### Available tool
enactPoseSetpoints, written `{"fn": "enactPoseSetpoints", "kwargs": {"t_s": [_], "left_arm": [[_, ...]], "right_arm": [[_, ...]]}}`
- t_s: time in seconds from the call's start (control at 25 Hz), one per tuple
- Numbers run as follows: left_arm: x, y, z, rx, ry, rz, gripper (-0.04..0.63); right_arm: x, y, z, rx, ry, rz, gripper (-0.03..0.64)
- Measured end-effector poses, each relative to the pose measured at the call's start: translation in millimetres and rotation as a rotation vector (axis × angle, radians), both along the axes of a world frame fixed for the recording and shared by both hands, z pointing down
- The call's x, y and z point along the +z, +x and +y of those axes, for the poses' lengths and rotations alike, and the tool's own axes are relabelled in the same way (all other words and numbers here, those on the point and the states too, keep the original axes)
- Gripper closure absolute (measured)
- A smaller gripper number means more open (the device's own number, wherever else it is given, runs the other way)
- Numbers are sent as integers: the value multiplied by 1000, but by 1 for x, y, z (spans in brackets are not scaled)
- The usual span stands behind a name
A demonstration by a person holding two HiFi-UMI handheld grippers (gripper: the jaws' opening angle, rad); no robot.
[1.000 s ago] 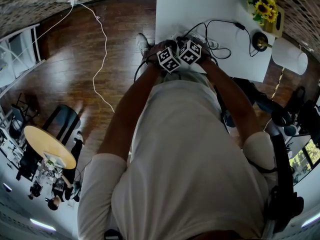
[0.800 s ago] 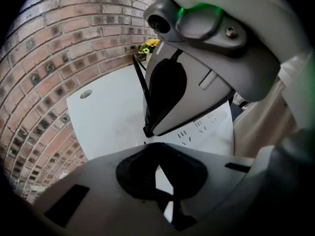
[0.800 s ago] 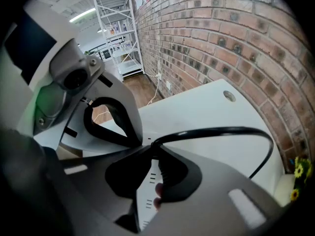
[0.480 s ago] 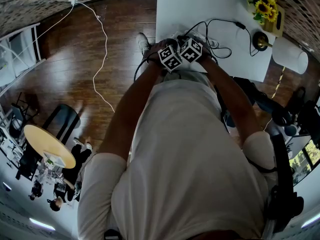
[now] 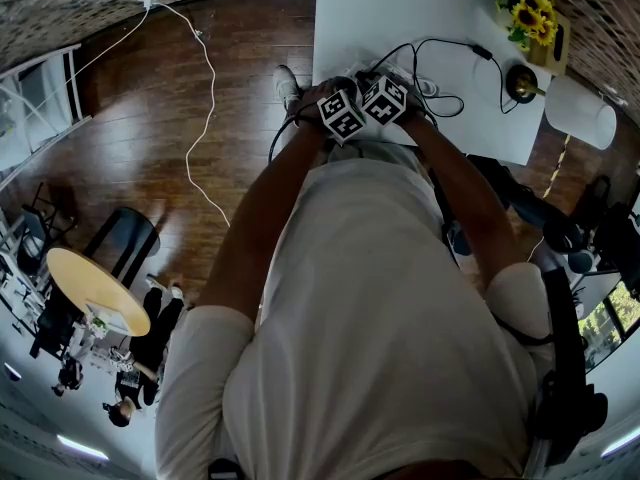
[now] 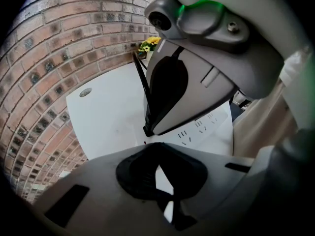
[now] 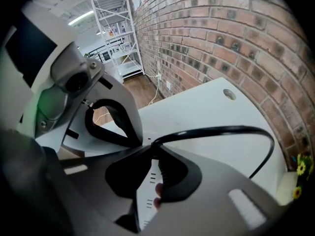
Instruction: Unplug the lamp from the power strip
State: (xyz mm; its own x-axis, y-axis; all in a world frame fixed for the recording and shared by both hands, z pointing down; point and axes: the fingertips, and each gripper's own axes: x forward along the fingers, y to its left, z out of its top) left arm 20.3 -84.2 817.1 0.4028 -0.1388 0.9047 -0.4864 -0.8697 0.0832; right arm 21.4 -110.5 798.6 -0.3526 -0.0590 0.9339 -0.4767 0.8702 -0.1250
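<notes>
At the table's (image 5: 400, 8) near edge, the head view shows the left gripper (image 5: 341, 116) and right gripper (image 5: 384, 99) side by side, with the cord (image 5: 452, 46) running to the lamp (image 5: 521, 81). Left gripper view: its 2 jaws stand together, empty, above the power strip (image 6: 202, 127). Right gripper view: the jaws clamp the plug (image 7: 161, 170), which looks seated in its socket, so the pull remains.

Left gripper (image 6: 160, 173), foreground: jaws drawn together, a thin white sliver between them. Beyond, the right gripper (image 6: 148, 128) points down, tips at the end of a white power strip (image 6: 204, 127) on the desk (image 6: 108, 117). A black cable (image 6: 141, 80) rises from those tips. Sunflowers (image 6: 149, 43) stand at the desk's far corner, beside the brick wall (image 6: 59, 48).
</notes>
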Motion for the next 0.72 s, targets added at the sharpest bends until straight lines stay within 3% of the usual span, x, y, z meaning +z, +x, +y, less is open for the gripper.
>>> {"fn": "enactPoseSetpoints", "kwargs": {"t_s": [0.72], "left_arm": [[0,3,0,2,-7,-7,592]], "right_arm": [[-1,3,1,14,-7,-10,572]]}}
